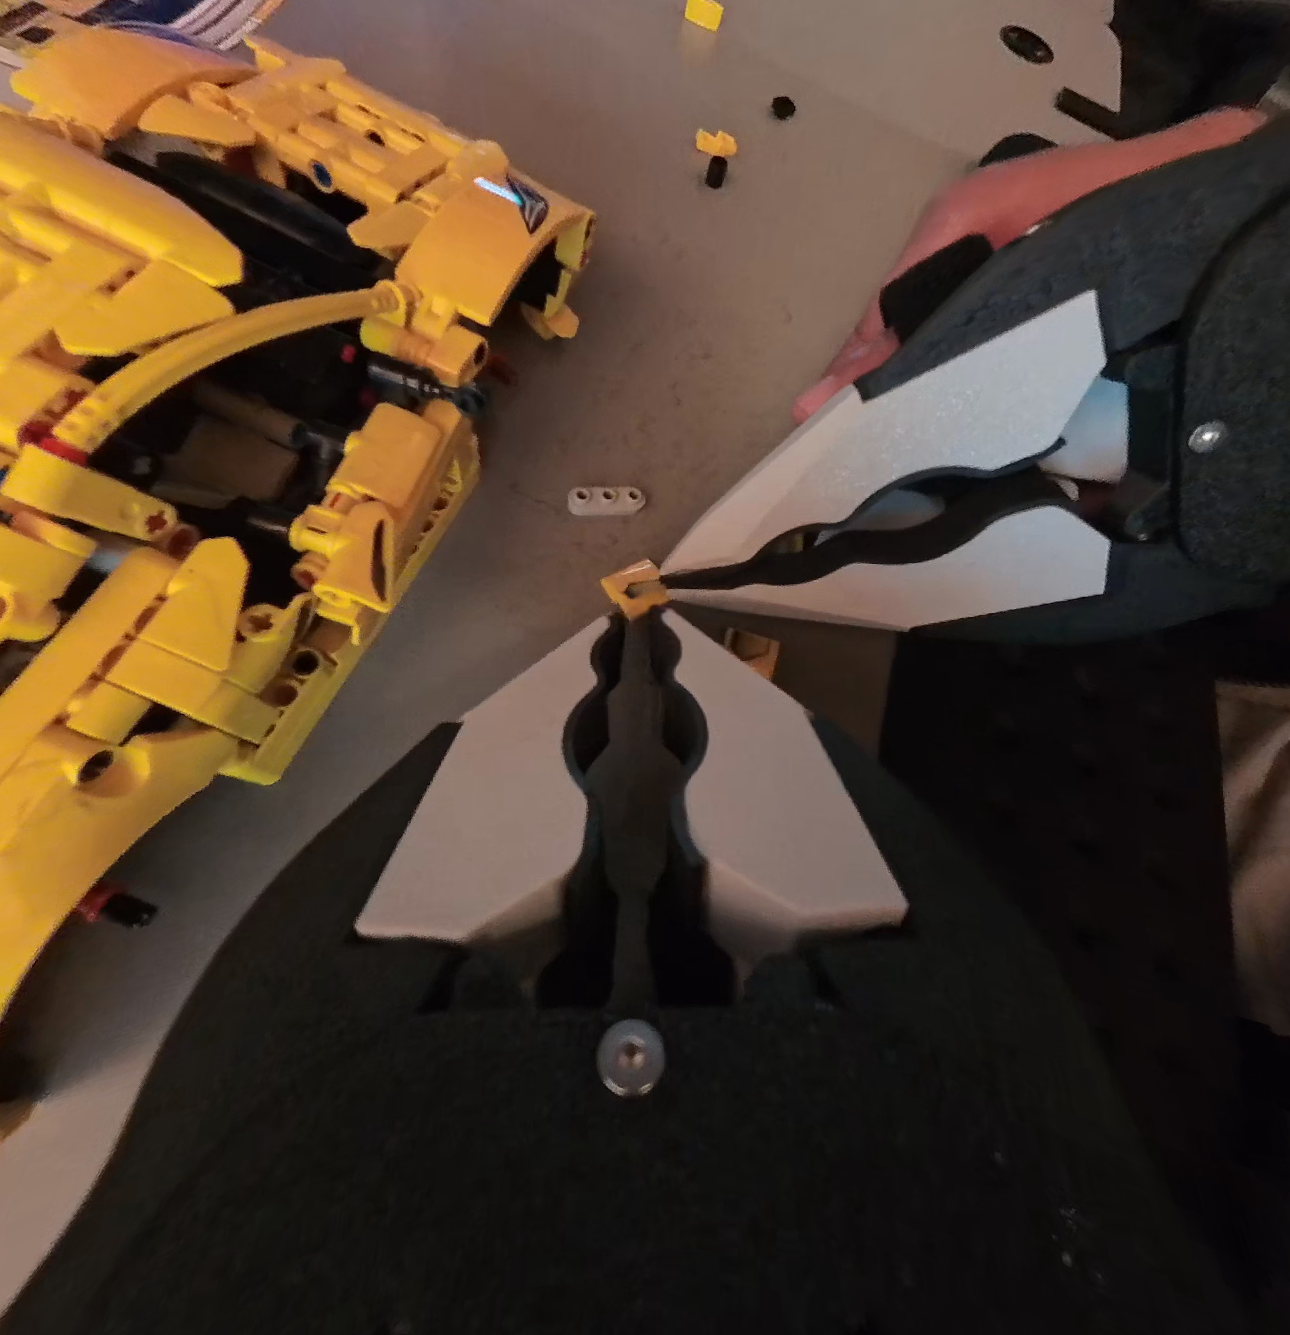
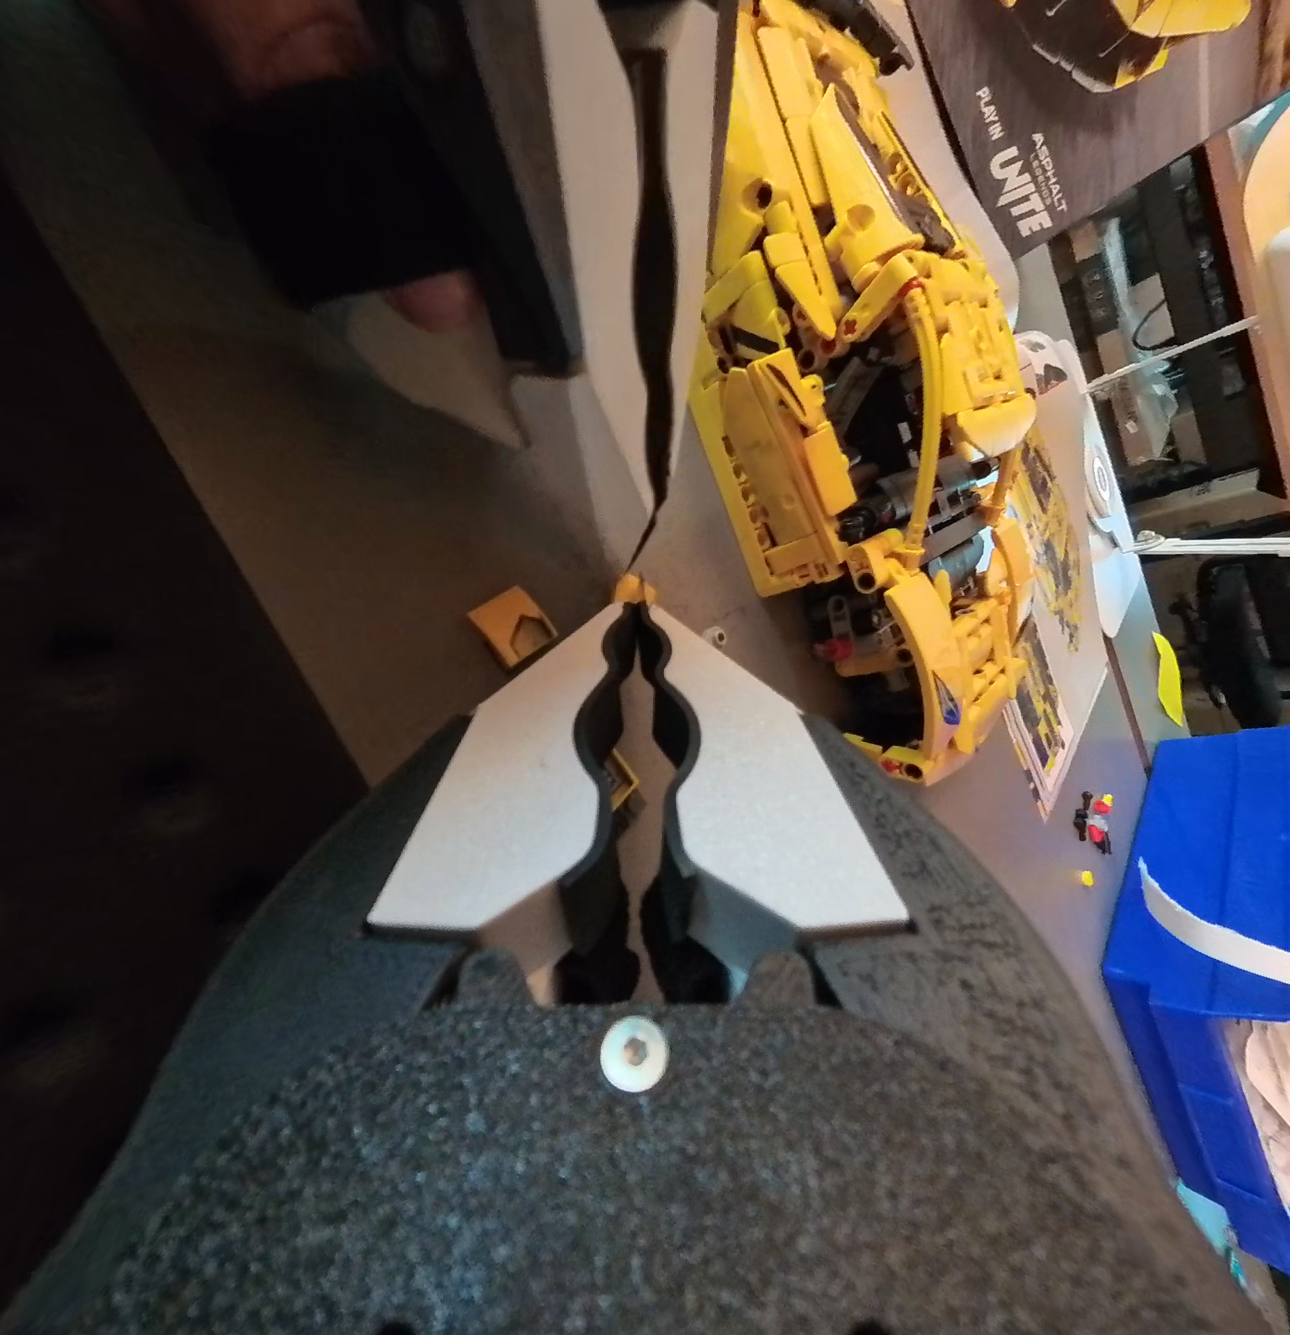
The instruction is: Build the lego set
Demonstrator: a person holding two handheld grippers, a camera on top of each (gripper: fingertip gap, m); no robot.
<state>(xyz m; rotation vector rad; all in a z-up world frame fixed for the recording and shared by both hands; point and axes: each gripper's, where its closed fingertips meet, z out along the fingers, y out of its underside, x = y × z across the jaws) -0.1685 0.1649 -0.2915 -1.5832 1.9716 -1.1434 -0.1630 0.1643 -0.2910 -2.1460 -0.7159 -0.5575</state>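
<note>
At mid-frame in both views, a small yellow piece is pinched at once by the left gripper and the right gripper, both clamped on it, probably a handover or re-grip. It is hard, glossy, angular plastic. The half-built yellow car fills the left view's left side on the matte grey table.

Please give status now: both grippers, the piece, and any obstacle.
Left gripper and right gripper both shut on small yellow plastic lego piece, tip to tip above grey table. Yellow lego car apart. Nothing between.
</note>
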